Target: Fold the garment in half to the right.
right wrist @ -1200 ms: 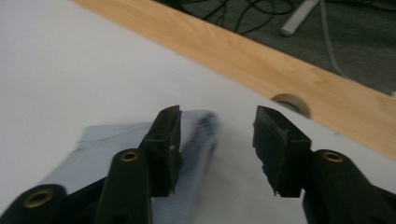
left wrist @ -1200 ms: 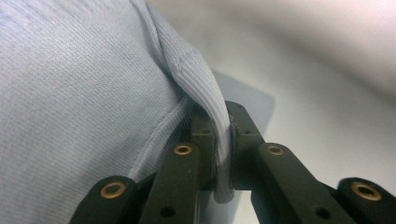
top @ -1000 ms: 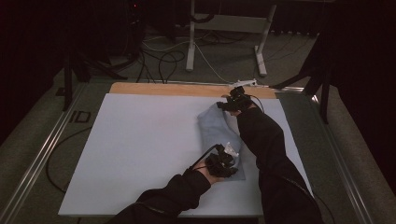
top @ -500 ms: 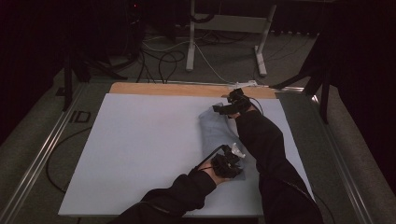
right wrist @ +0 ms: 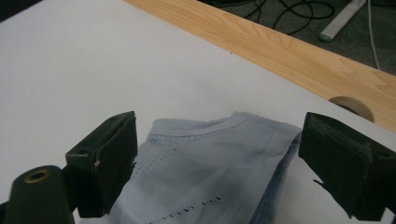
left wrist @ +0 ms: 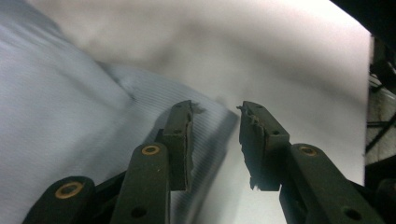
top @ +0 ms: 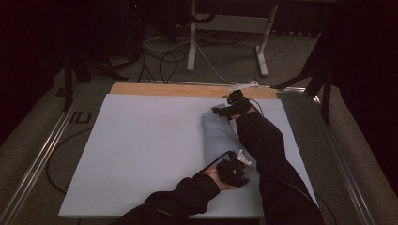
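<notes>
I work on a light blue garment (top: 219,133) that lies folded on the right part of the white table (top: 141,154), stretched from the near side toward the far wooden edge (top: 178,90). My right gripper (top: 224,110) is at the far end of the garment. In the right gripper view its jaws are spread wide, one on each side of the ribbed hem (right wrist: 219,125), and they hold nothing. Behind the hem I see the white surface and then the wooden strip with a round hole (right wrist: 351,105). My left gripper (top: 237,161) is at the near end of the garment. In the left gripper view its jaws are apart with a gap between them; the left jaw is over the cloth's edge (left wrist: 140,95), the right one over the bare table.
</notes>
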A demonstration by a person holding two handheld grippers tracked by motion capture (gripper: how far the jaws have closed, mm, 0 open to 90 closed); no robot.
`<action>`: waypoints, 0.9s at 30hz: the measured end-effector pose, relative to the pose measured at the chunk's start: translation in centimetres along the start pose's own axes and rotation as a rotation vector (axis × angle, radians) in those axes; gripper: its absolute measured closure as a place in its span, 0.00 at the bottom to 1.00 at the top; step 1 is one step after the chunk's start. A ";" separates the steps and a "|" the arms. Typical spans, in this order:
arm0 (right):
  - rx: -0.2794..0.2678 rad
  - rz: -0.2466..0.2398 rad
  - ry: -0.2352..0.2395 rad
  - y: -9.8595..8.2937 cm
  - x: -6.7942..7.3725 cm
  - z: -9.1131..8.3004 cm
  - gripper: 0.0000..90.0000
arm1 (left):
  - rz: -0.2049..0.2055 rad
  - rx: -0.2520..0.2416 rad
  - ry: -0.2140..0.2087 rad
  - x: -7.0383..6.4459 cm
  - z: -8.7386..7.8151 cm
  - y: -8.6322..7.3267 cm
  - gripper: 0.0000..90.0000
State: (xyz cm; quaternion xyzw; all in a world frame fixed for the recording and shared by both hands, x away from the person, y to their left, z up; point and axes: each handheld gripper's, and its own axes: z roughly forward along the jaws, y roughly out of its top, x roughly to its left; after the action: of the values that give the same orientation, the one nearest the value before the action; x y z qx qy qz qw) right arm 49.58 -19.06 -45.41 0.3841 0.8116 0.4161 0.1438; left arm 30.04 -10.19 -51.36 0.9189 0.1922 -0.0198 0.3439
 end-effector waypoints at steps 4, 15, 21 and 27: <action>0.006 -0.010 -0.004 0.0 0.1 0.0 0.13 | 0.006 -0.003 -0.008 -0.1 -0.1 -0.1 0.69; 0.003 0.005 -0.035 -0.4 -0.8 -0.6 0.12 | 0.024 -0.168 -0.044 0.1 -4.4 -1.0 0.47; 0.021 0.031 -0.030 -0.8 -1.4 -0.6 0.12 | 0.026 -0.268 -0.041 1.8 -7.8 -2.4 0.27; 0.028 0.064 -0.016 -1.4 -2.0 0.0 0.12 | 0.014 -0.295 0.001 3.3 -10.5 -3.7 0.13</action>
State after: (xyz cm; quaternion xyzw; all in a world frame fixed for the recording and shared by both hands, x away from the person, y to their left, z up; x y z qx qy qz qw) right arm 50.22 -20.98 -46.66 0.4152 0.8034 0.4061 0.1315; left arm 30.74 0.19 -46.16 0.8596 0.1870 0.0116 0.4753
